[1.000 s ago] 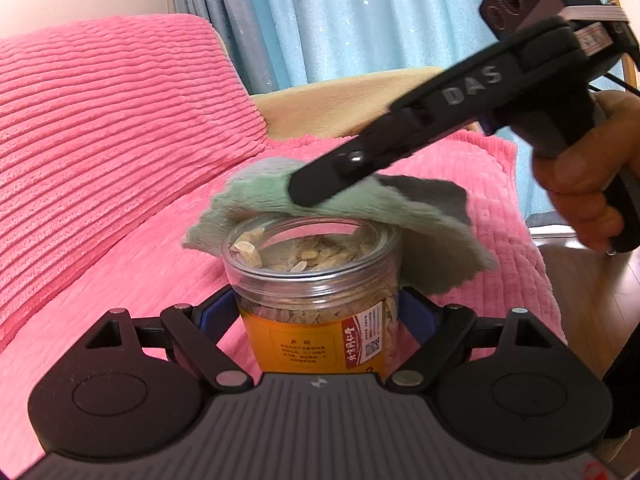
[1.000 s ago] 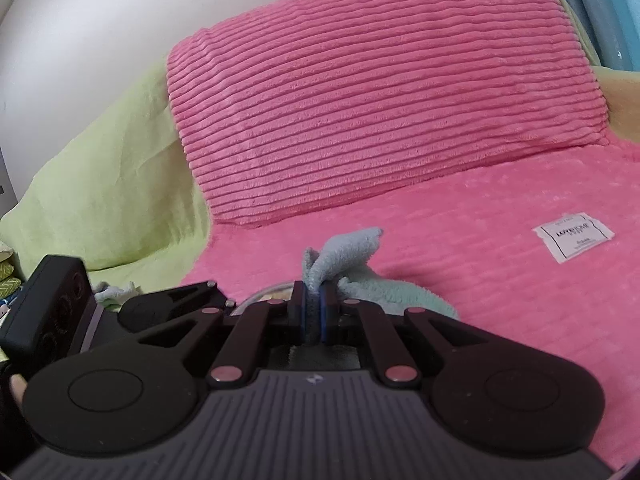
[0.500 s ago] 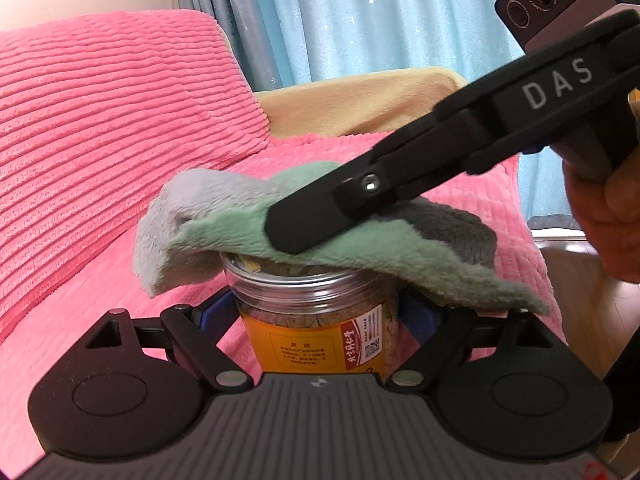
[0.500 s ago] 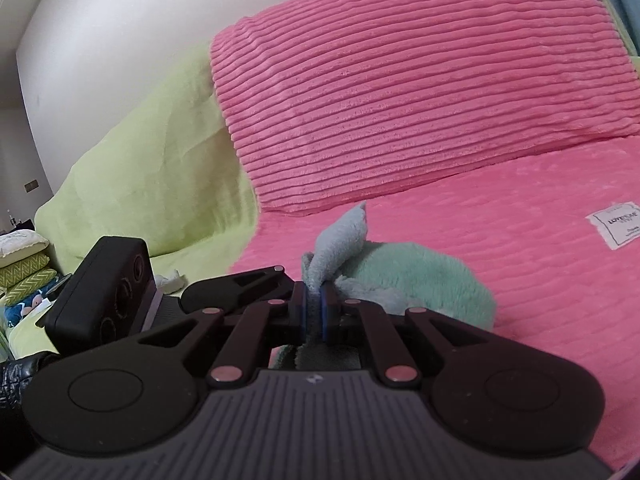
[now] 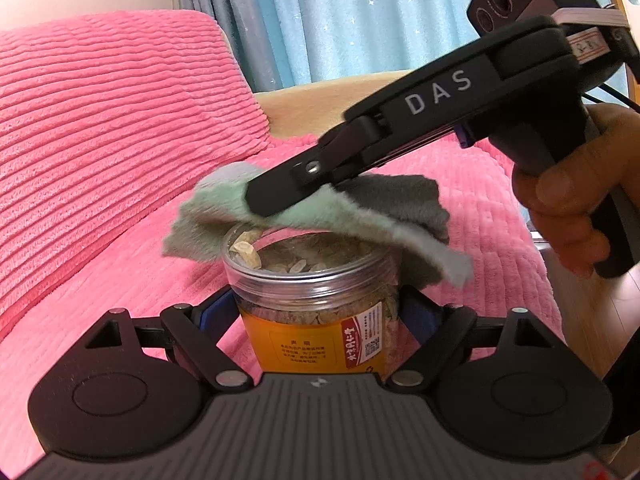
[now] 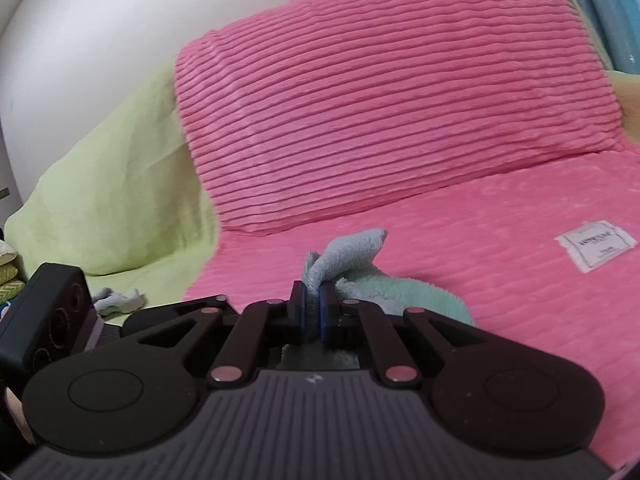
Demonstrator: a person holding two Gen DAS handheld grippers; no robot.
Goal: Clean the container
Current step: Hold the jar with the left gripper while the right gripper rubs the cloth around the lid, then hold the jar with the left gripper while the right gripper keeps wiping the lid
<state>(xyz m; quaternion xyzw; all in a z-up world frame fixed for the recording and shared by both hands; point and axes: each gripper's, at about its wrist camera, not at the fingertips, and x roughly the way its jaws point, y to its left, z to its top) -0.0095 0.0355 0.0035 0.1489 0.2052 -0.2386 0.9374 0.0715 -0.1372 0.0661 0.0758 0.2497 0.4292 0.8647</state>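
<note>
Green cloth (image 5: 320, 216) on jar (image 5: 316, 300), right tool (image 6: 312, 308) pinching

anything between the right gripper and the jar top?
Yes: the green cloth, pinched in the right gripper, drapes over the far rim of the jar. Seen in the left wrist view.

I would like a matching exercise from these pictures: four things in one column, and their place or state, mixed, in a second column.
1. jar
2. cloth
3. left tool
4. white tag

a. pinched in the right tool
b. lying flat on the pink cover
c. clear, with an orange label
d. shut around the jar

Pairs: 1-c, 2-a, 3-d, 4-b
</note>
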